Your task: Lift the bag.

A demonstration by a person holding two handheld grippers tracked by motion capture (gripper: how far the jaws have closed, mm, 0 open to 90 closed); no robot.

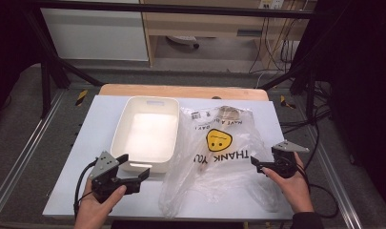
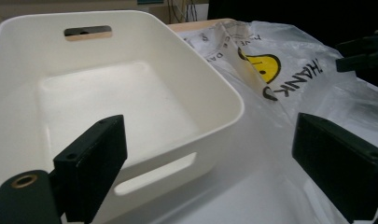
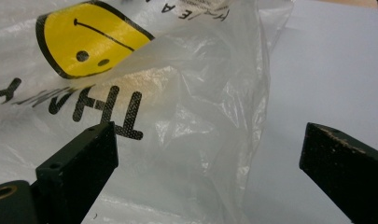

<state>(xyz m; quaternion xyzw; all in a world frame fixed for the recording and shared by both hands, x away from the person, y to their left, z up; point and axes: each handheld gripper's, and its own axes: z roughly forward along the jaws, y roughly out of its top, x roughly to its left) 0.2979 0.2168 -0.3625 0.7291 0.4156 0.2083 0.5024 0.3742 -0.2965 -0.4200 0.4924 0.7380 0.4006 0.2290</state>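
A white plastic bin [image 1: 145, 131] stands empty on the table's left half, with a handle slot in each short wall [image 2: 140, 88]. Beside it on the right lies a crumpled clear plastic bag [image 1: 219, 152] printed with a yellow smiley face and "THANK YOU" [image 3: 84, 42]. My left gripper [image 1: 135, 165] hovers at the bin's near right corner, its jaws wide open with nothing between them [image 2: 207, 140]. My right gripper [image 1: 257, 165] is at the bag's right edge, its jaws open. The loose bag film lies between them with no pad pressing on it [image 3: 207, 130].
The white tabletop [image 1: 81, 143] ends in a wooden strip [image 1: 181, 90] at the back. Something brownish [image 1: 231, 113] shows through the bag's far end. Black frame bars and metal rails flank the table. Cables [image 1: 319, 138] trail on the floor at the right.
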